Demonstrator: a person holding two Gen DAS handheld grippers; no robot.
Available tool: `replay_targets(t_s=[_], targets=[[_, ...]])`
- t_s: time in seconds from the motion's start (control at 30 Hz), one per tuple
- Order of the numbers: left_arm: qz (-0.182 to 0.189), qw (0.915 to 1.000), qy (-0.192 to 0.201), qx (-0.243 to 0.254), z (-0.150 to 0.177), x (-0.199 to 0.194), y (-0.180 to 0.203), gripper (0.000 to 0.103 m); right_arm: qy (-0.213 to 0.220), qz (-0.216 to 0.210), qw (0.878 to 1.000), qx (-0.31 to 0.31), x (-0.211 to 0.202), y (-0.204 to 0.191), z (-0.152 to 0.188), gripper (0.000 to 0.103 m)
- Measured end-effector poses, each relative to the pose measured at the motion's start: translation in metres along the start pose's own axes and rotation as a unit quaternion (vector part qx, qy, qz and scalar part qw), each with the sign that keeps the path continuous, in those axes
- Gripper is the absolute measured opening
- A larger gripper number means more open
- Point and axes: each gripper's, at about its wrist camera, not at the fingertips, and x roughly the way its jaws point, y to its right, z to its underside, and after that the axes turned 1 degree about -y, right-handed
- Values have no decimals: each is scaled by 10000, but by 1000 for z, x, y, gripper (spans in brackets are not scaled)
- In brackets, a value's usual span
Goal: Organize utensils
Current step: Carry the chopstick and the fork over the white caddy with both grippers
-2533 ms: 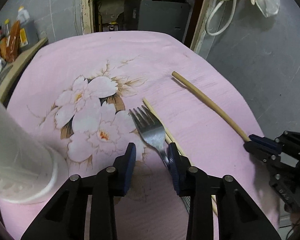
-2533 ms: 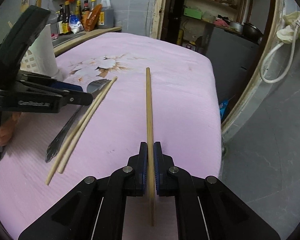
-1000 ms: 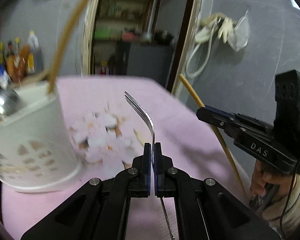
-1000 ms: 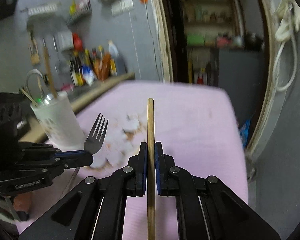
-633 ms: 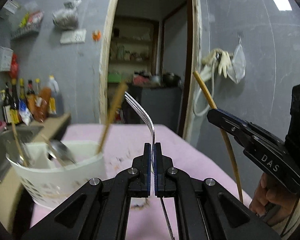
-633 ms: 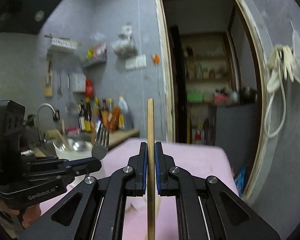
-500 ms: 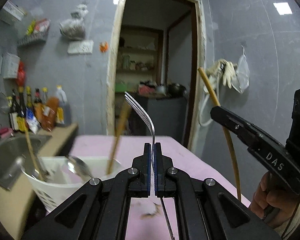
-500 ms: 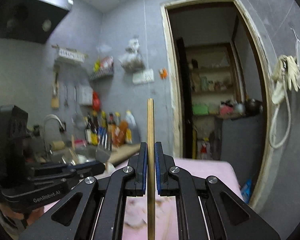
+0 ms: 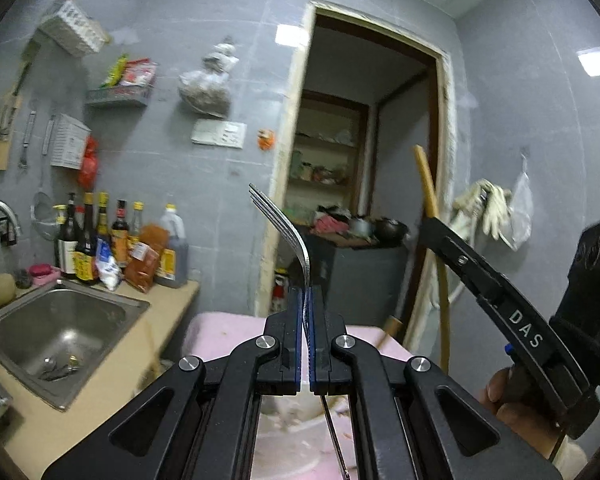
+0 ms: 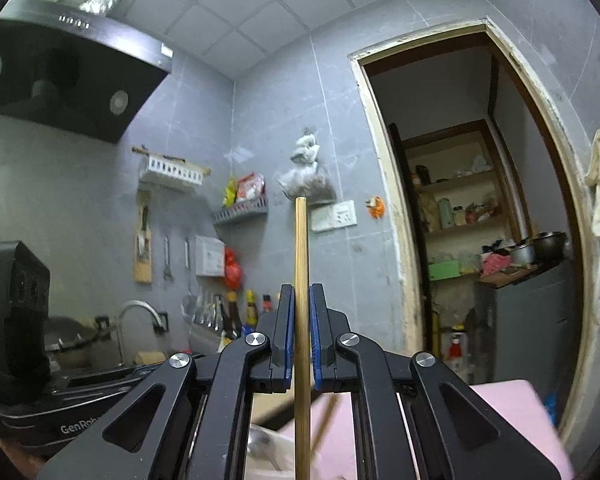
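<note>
Right now both claws are pinching: left gripper point(image 9: 307, 340) clamps the fork point(image 9: 290, 236) by its neck, prongs up toward 11 o'clock, handle hanging at 6. Right gripper point(image 10: 302, 340) squeezes the wooden stick point(image 10: 301, 280), upright, 12 to 6. White holder point(image 9: 296, 420) sits blurred below w/ pink table point(image 9: 216, 332) behind. Judging the step as carry-to-holder: tip each handle-end down over the rim, one at a time, let go only once inside.
</note>
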Motion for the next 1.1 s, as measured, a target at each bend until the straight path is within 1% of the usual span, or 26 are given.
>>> replay_targets(t_s=[0.23, 0.37, 0.5, 0.63, 0.77, 0.83, 0.93, 1.1], targets=[[-639, 9970, 343, -286, -14, -1, -53, 1, 564, -183, 9977, 322, 24, -8, 3, 5], [-957, 9925, 504, -561, -9, 7, -84, 1, 903, 35, 9953, 342, 33, -12, 12, 5], [-1212, 9882, 587, -726, -1, 17, -102, 1, 1060, 283, 9938, 168, 39, -17, 21, 5], [-1461, 9839, 665, -783, 13, 25, -107, 1, 1086, 512, 9927, 59, 44, -16, 35, 5], [-1746, 9776, 735, -913, 26, 31, -108, 1, 1091, 690, 9916, 60, 49, -13, 44, 5], [-1810, 9757, 745, -983, 29, 34, -107, 1, 1075, 744, 9914, 30, 52, -13, 47, 5], [-1897, 9743, 787, -922, 35, 36, -105, 1, 1062, 787, 9912, -13, 56, -14, 50, 5], [-1990, 9720, 904, -860, 41, 35, -101, 1, 1142, 735, 9907, 33, 54, -15, 46, 5]])
